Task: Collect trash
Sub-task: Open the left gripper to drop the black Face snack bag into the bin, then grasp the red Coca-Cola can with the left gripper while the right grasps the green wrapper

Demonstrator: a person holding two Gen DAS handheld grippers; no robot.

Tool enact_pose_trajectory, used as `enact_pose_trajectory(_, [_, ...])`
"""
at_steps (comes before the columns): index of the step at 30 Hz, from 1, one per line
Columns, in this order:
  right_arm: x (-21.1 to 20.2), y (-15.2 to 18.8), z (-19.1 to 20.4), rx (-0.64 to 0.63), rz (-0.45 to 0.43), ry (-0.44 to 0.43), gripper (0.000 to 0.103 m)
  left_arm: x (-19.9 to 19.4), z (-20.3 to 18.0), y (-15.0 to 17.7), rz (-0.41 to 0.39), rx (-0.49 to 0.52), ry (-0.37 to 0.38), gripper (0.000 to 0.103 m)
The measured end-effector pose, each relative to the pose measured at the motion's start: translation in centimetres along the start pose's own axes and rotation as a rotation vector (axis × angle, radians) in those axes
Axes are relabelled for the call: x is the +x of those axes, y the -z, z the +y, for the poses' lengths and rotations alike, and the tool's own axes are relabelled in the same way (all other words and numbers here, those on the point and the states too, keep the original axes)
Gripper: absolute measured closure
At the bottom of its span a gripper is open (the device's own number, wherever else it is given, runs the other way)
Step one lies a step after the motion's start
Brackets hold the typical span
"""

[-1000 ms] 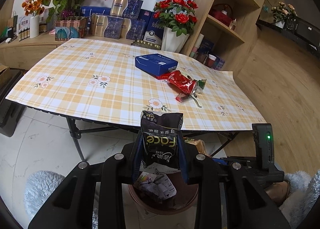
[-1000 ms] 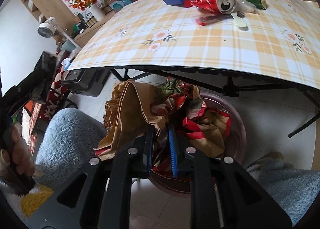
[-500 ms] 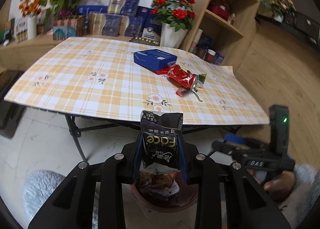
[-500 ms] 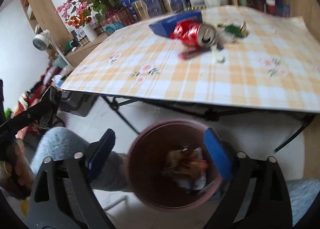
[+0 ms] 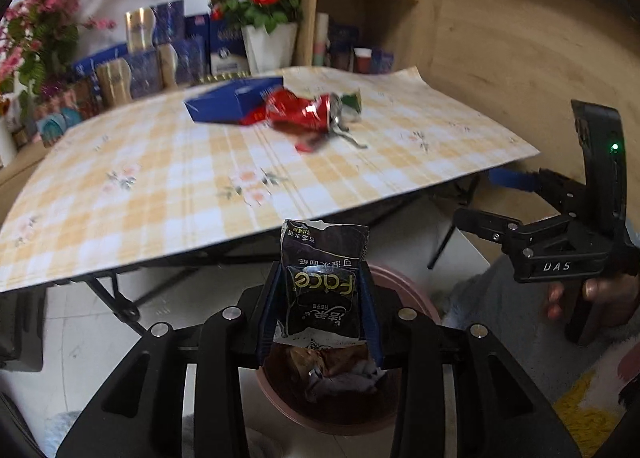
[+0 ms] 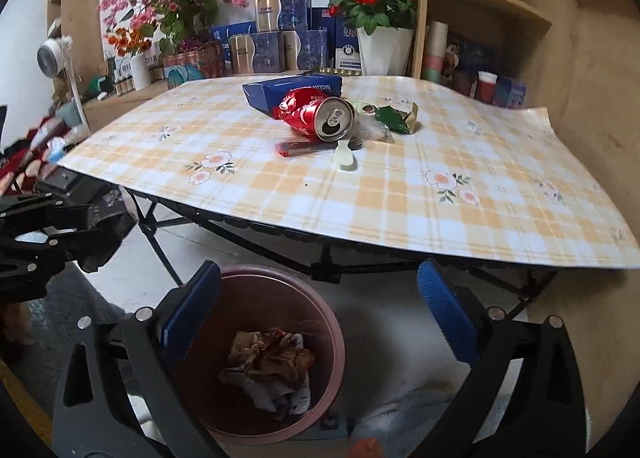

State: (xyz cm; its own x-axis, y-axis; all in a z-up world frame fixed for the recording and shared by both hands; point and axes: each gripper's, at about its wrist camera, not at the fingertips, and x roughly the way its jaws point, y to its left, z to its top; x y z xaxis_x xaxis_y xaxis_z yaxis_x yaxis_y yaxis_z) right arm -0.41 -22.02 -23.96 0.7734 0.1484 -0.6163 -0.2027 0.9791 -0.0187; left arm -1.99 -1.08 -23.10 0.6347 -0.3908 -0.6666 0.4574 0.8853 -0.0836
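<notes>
My left gripper (image 5: 320,298) is shut on a black snack bag (image 5: 322,282) and holds it upright over the pink trash bin (image 5: 416,300). My right gripper (image 6: 320,298) is open and empty above the same bin (image 6: 332,342), which holds crumpled brown and red wrappers (image 6: 268,362). On the checked table (image 6: 460,210) lie a crushed red can (image 6: 316,118), a blue box (image 6: 292,92), a green wrapper (image 6: 398,118), a white plastic spoon (image 6: 346,156) and a small red strip (image 6: 300,147). The can also shows in the left wrist view (image 5: 302,114).
A white pot of red roses (image 6: 378,50) and several blue and gold boxes (image 6: 280,38) stand behind the table. Wooden shelves (image 6: 492,10) rise at the right. Black folding table legs (image 6: 240,226) stand behind the bin. The right gripper's body (image 5: 560,242) shows at the left wrist view's right.
My right gripper opened and dropped its brown and red wrappers into the bin, then rose. My left gripper, still holding the black bag, swung right over the bin.
</notes>
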Motion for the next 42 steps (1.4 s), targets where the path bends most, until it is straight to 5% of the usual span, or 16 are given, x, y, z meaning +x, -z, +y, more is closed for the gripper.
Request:
enact_pose_trajectory(13, [0.4, 0.3, -0.6, 0.061, 0.027, 0.020, 0.006, 4.3, 0.7, 1.0, 0.138, -0.057, 0.037, 0.067])
enact_pose_trajectory(18, [0.0, 0.3, -1.1, 0.082, 0.018, 0.057, 0.006, 6.0, 0.2, 1.0, 0.174, -0.042, 0.036, 0.046])
enact_pose_trajectory(25, [0.8, 0.5, -1.3, 0.099, 0.061, 0.090, 0.006, 5.7, 0.8, 0.9, 0.148, -0.069, -0.038, 0.012])
enact_pose_trajectory(33, [1.9, 0.5, -0.8, 0.098, 0.108, 0.179, 0.006, 4.7, 3.3, 0.5, 0.135, -0.153, -0.219, 0.006])
enact_pose_trajectory(38, [2.0, 0.2, -1.1, 0.136, 0.114, 0.148, 0.006, 3.0, 5.0, 0.6, 0.064, -0.235, -0.197, 0.006])
enact_pose_trajectory(42, [1.3, -0.8, -1.6, 0.140, 0.123, 0.152, 0.006, 2.3, 7.1, 0.9, 0.029, -0.358, -0.108, 0.006])
